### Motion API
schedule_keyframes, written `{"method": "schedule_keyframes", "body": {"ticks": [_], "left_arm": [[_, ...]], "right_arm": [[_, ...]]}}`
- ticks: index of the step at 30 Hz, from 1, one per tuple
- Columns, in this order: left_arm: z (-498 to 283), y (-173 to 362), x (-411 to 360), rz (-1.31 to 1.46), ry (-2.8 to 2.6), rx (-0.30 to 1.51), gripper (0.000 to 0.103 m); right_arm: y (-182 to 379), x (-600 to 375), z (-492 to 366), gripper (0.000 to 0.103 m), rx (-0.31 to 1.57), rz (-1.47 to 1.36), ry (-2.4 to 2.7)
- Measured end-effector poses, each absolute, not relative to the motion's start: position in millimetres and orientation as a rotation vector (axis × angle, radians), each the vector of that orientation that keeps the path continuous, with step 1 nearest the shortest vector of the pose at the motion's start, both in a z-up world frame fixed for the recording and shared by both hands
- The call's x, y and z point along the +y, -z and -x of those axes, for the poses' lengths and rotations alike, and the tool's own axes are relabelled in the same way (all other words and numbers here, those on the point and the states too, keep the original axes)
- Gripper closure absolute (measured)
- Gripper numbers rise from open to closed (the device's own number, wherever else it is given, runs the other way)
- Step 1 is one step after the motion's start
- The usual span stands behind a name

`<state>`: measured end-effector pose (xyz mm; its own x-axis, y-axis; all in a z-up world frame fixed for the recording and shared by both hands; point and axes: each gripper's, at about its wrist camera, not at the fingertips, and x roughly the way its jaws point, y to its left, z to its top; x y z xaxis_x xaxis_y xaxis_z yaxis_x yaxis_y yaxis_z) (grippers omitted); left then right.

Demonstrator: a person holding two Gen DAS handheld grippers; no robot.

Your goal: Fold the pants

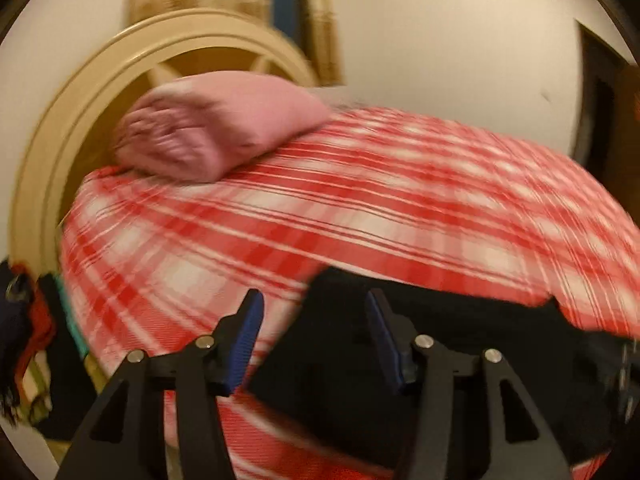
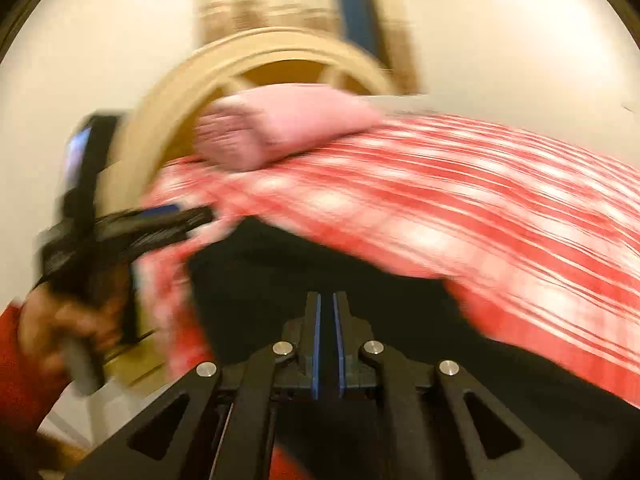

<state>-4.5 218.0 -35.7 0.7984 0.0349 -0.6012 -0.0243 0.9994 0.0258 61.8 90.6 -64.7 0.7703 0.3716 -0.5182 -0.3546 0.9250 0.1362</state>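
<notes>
The left tool (image 1: 314,334), with its blue-padded jaws spread and nothing pinched between them, is held over the near edge of the bed, where the dark, limp fabric pants (image 1: 420,360) are spread; this reads as a release or a re-aim for a fresh hold. The right tool (image 2: 327,332) is seen with its jaws pressed together, and whether a thin fold is caught cannot be told. The red-and-white plaid bedspread (image 1: 360,208) serves as folding ground, the pink pillow (image 1: 208,128) being kept clear at the head edge.
</notes>
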Motion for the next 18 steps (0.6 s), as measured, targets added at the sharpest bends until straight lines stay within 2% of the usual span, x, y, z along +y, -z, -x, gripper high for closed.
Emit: {"method": "schedule_keyframes", "body": {"ticks": [8,9,11,15,16,17,18], "left_arm": [[1,85,137,-0.140,0.055,0.753,0.046],[2,84,134,-0.148,0.038,0.726,0.045],[0,79,132,-0.173,0.015,0.741,0.039],[5,65,137,-0.155,-0.001,0.739,0.039],[10,60,136,-0.157,-0.006,0.717,0.035],[15,55,133,-0.159,-0.008,0.693,0.028],[20,50,129,-0.153,-0.001,0.674,0.024]], "right_arm": [[105,1,-78,0.096,0.750,-0.176,-0.150],[105,-7,-77,0.096,0.754,-0.200,-0.143],[89,-35,-61,0.096,0.687,-0.274,-0.138],[48,-103,-15,0.096,0.520,-0.363,-0.040],[42,-127,1,0.092,0.490,-0.401,0.002],[37,-154,21,0.071,0.468,-0.440,0.061],[36,-182,42,0.039,0.452,-0.488,0.129]]}}
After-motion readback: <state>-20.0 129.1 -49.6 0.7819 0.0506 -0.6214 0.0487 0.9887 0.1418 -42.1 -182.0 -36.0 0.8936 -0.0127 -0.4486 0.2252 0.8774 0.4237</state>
